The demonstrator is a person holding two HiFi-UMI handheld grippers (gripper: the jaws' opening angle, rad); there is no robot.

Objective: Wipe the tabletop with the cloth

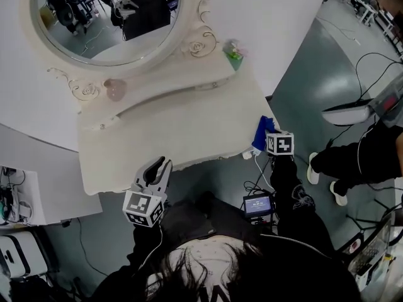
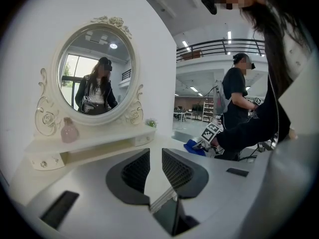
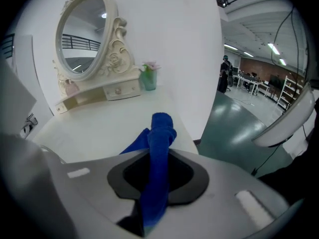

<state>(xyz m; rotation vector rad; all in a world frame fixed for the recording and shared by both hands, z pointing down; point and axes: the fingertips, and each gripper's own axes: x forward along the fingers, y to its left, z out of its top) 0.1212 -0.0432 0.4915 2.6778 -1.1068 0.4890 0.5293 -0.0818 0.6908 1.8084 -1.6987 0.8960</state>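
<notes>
Ahead of me stands an ornate white oval mirror (image 1: 104,17). A pink bottle (image 1: 114,90) sits on its shelf (image 1: 176,96) at the left, a small green plant pot (image 1: 233,53) at the right. Below me, a small lit screen (image 1: 257,204) rests on the floor (image 1: 315,74). Another person in black (image 2: 238,91) stands nearby.

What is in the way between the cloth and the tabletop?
Nothing visible. The right gripper holds the cloth at the tabletop's right edge; the pink vase and green pot sit on the back shelf.
</notes>
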